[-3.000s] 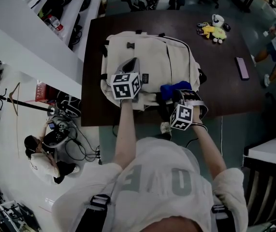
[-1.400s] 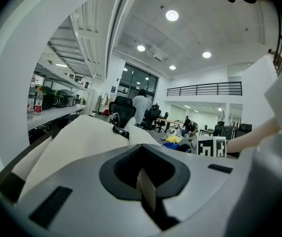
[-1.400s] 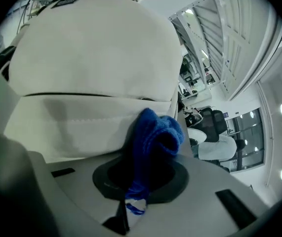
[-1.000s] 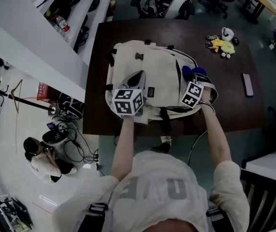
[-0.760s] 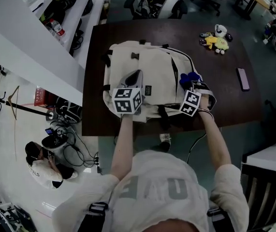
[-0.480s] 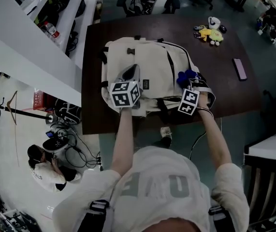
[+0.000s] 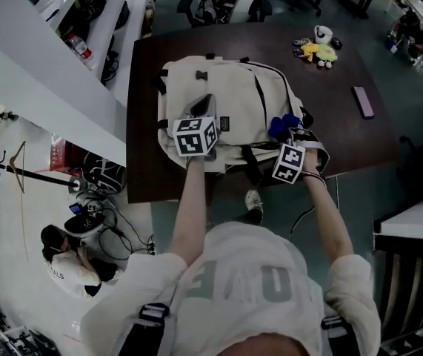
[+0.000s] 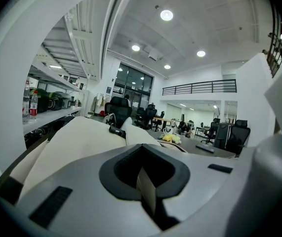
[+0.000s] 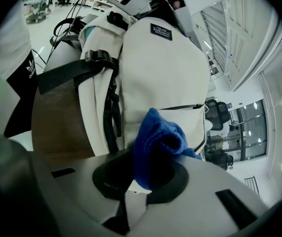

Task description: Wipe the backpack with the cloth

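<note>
Progress: wiping seemingly under way, cloth (image 7: 281, 124) at the backpack's (image 7: 230, 106) right edge; share left unclear.
Right gripper (image 9: 145, 181): pinching the cloth.
Left gripper (image 8: 145, 194): jaws pressed together, empty, over the backpack's front.
Backpack: flat on table (image 7: 344, 143); cream canvas, black straps, buckles.
Cloth: blue, fluffy, bunched.

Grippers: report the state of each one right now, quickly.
Left gripper: shut, nothing clearly held, over the backpack.
Right gripper: shut on the blue cloth.
</note>
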